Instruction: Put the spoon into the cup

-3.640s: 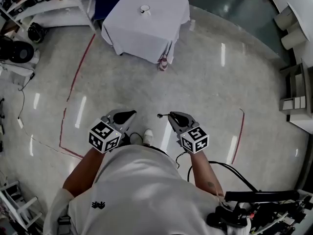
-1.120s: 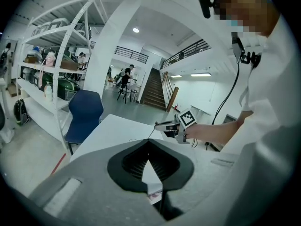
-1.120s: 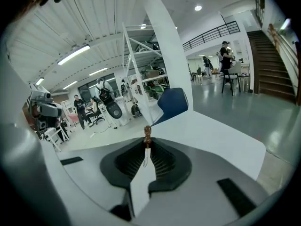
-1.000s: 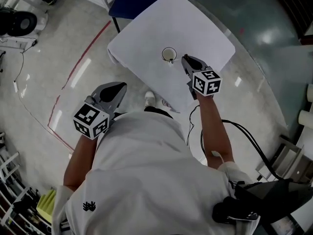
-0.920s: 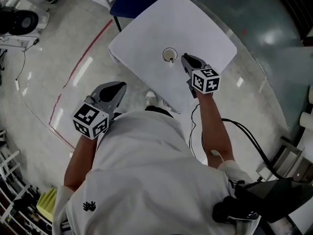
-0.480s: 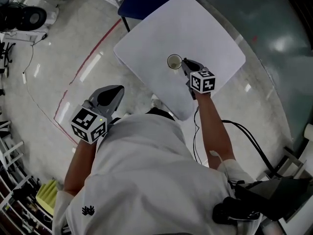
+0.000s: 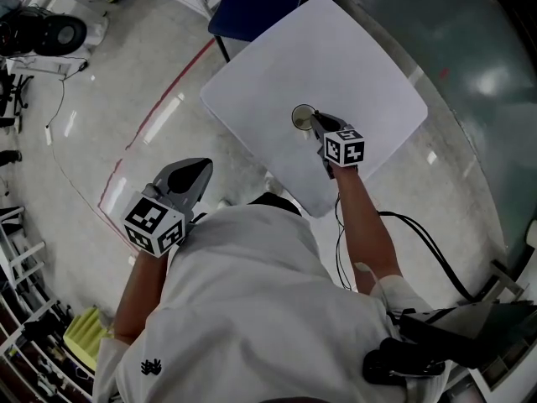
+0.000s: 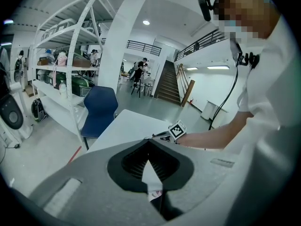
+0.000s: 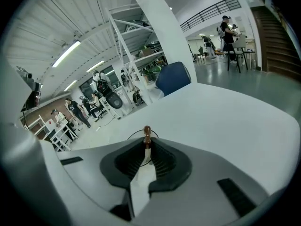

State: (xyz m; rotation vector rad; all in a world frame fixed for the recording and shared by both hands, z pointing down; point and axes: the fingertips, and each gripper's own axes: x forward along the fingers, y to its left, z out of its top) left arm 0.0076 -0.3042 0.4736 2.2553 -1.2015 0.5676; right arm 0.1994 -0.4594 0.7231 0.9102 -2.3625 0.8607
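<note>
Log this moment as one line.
right gripper: shut on brown-tipped spoon | spoon: at mouth of small round cup | left gripper: shut, empty, off white table

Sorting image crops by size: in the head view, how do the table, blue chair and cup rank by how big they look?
1. table
2. blue chair, partly hidden behind the table
3. cup, clearly smallest

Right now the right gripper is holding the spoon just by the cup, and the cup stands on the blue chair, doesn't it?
Not quite. The cup stands on the white table, not on the blue chair, as the head view shows. The rest holds: the right gripper grips the spoon just by the cup.
</note>
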